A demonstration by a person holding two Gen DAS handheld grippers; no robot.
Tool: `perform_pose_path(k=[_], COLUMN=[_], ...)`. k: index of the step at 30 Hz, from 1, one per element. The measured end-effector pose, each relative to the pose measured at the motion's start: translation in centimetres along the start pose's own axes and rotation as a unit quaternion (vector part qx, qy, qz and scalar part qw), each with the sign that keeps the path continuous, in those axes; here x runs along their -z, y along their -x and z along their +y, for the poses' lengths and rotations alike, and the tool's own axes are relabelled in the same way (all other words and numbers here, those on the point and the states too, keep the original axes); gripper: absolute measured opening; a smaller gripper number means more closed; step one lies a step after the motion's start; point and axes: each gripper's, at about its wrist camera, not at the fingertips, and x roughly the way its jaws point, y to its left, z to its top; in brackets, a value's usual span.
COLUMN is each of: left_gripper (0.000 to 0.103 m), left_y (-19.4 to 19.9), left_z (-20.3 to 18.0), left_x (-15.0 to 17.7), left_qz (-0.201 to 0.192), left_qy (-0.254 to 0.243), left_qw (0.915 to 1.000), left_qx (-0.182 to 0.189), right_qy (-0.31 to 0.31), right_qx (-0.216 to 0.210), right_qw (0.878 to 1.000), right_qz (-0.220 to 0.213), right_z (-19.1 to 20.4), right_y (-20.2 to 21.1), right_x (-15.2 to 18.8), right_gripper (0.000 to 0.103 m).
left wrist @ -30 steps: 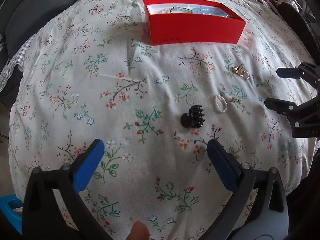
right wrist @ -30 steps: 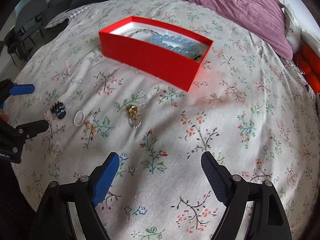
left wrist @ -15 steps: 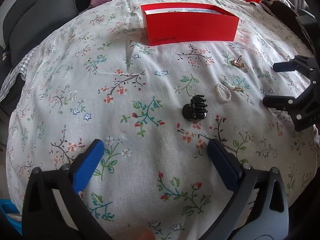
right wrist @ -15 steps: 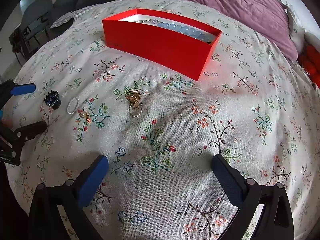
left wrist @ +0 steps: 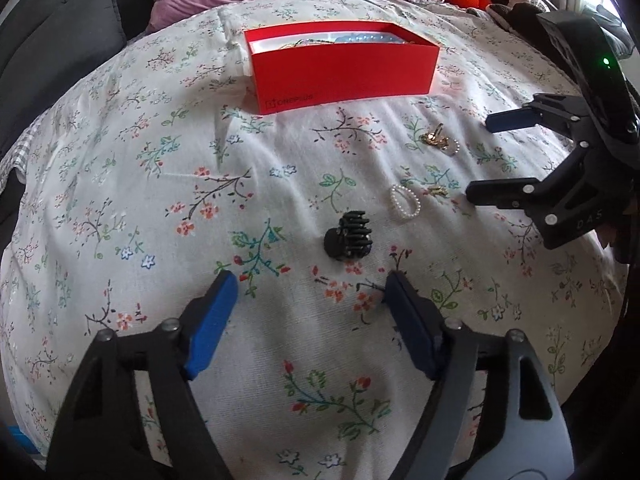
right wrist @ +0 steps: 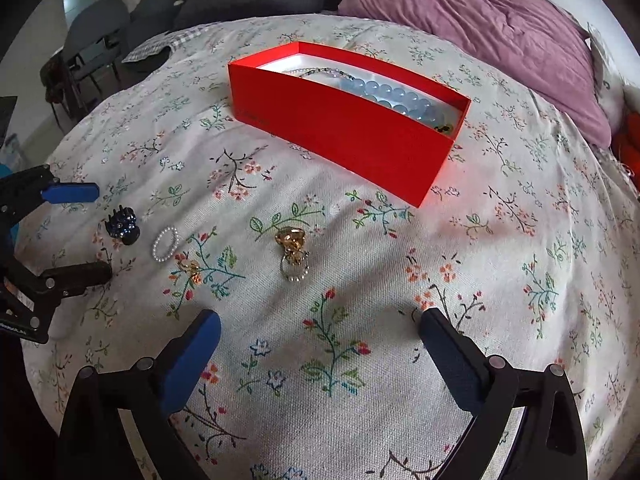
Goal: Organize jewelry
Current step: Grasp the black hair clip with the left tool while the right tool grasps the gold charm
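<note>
Since the earlier frame the left hand-held gripper (left wrist: 310,300) has come in on the small black plastic claw clip (left wrist: 349,237) at frame centre on the floral bedsheet (left wrist: 160,200); its jaws are closing with nothing between them yet. Right hand-held gripper (right wrist: 320,344) is wide and empty, the gold ring cluster (right wrist: 292,245) lying above it. Risks: pads pinch sheet, the clip skids, or it nudges the white pearl bead ring (left wrist: 405,201) just right of it; the red cardboard box (left wrist: 344,76) sits well apart, upper centre.

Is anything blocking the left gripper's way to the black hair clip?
Nothing visible. The black hair clip lies just ahead of the left gripper, whose jaws are closing, with only bare floral bedsheet between. The pearl ring sits off to the side.
</note>
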Motion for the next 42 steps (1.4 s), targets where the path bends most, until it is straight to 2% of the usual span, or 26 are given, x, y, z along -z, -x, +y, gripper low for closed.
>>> perform_pose_path(k=[3,9,11,13,15,21,31,38,42], left_gripper=[0.06,0.047,0.044,0.036,0.027,0.026,0.026,0.026,0.026], left_y=[-0.1,-0.5,-0.6,-0.7,-0.6,-0.3,0.2,0.1,0.0], left_z=[-0.3,-1.0,-1.1,-1.2,-1.1,-0.5,-0.8,-0.5,-0.2], left_x=[-0.4,-1.1,-1.4,-1.5,-1.6,-1.9,-2.3,-2.4,-2.7], left_qz=[-0.003,-0.005,-0.004,-0.005,-0.005,-0.006,-0.01,-0.004,0.002], left_qy=[-0.007,-0.007,-0.009,-0.008,-0.004,0.016,0.015,0.021,0.029], left_qw=[0.9998,0.9994,0.9995,0.9996,0.9997,0.9993,0.9993,0.9993,0.9992], left_qx=[0.016,0.032,0.03,0.026,0.023,0.033,0.034,0.031,0.029], right_qy=[0.006,0.01,0.01,0.008,0.006,0.004,-0.006,-0.008,-0.012], right_qx=[-0.008,-0.017,-0.019,-0.023,-0.027,-0.036,-0.034,-0.044,-0.048], right_qw=[1.0,1.0,1.0,1.0,1.0,0.999,0.999,0.999,0.999], right_qz=[-0.001,-0.004,-0.003,-0.003,-0.003,-0.002,0.0,0.003,0.003], right_z=[0.1,0.5,0.5,0.4,0.3,0.4,0.3,0.3,0.2], right_y=[-0.2,-0.3,-0.4,-0.5,-0.5,-0.8,-1.4,-1.5,-1.3], right_x=[-0.8,-1.6,-1.8,-2.0,-2.1,-2.6,-3.5,-3.9,-4.1], right_gripper=[0.091,0.088,0.081,0.079,0.072,0.061,0.043,0.016,0.016])
